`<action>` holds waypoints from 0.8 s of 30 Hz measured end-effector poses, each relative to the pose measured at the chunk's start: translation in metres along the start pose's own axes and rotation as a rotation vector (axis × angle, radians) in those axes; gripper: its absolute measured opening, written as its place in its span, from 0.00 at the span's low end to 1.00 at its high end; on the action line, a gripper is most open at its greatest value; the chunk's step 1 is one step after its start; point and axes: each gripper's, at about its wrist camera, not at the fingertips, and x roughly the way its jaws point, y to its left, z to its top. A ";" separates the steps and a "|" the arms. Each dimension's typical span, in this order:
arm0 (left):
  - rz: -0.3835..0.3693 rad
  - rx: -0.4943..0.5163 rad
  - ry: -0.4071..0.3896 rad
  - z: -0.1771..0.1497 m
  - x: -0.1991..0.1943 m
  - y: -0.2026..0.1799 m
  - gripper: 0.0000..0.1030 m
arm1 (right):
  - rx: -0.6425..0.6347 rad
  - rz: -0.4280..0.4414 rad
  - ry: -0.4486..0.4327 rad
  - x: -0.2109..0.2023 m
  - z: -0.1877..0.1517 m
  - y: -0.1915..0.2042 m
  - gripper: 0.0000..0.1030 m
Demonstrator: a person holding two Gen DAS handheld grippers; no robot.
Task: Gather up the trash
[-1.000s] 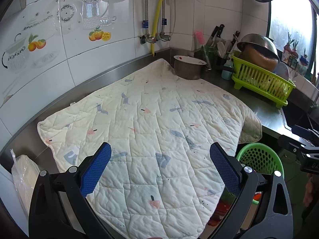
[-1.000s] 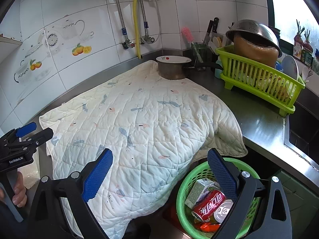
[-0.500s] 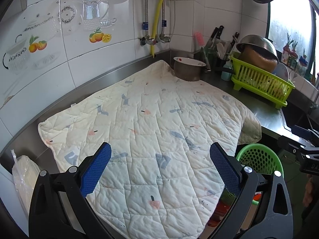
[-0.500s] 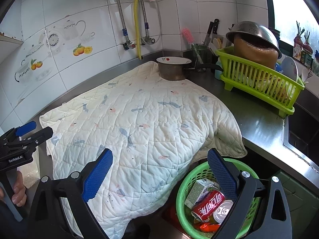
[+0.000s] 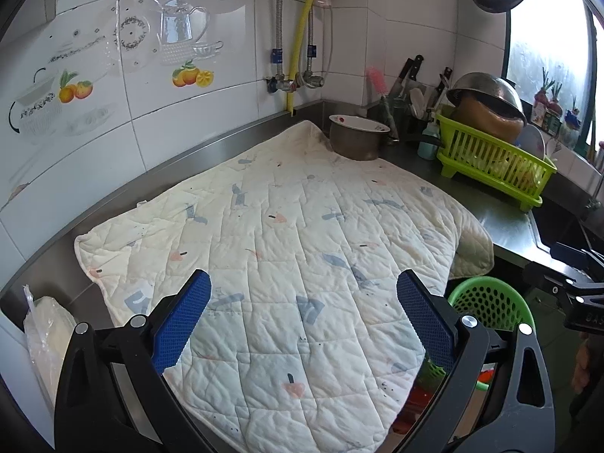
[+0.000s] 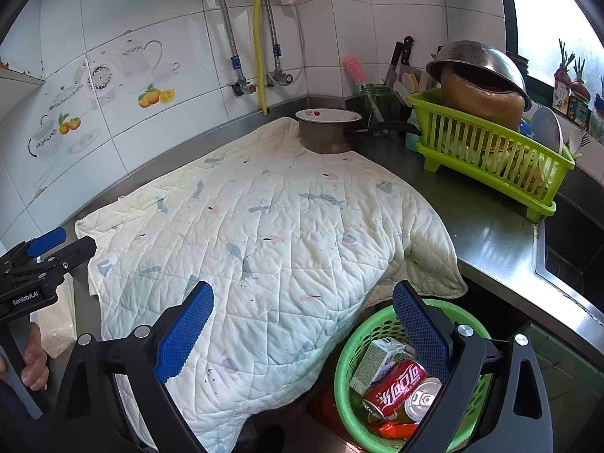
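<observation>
A round green basket stands low beside the counter's front edge; it also shows in the left wrist view. It holds a red cola can, a silver can, a small green-white carton and an orange wrapper. My right gripper is open and empty, with its right finger over the basket. My left gripper is open and empty above the front of the quilted white cloth, which covers the counter. No trash shows on the cloth.
A metal pot sits at the cloth's far corner. A green dish rack with a steel colander stands to the right, with a utensil jar behind. A sink is far right. A plastic bag lies left.
</observation>
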 end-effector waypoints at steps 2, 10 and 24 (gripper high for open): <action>0.001 0.001 -0.001 0.000 -0.001 0.001 0.95 | -0.001 0.000 -0.001 -0.001 0.000 0.001 0.90; 0.001 -0.001 -0.004 -0.001 -0.003 0.002 0.95 | -0.001 0.000 0.000 -0.002 0.000 0.001 0.90; 0.004 -0.011 -0.006 -0.003 -0.005 0.007 0.95 | 0.004 0.000 -0.003 -0.004 -0.001 0.006 0.90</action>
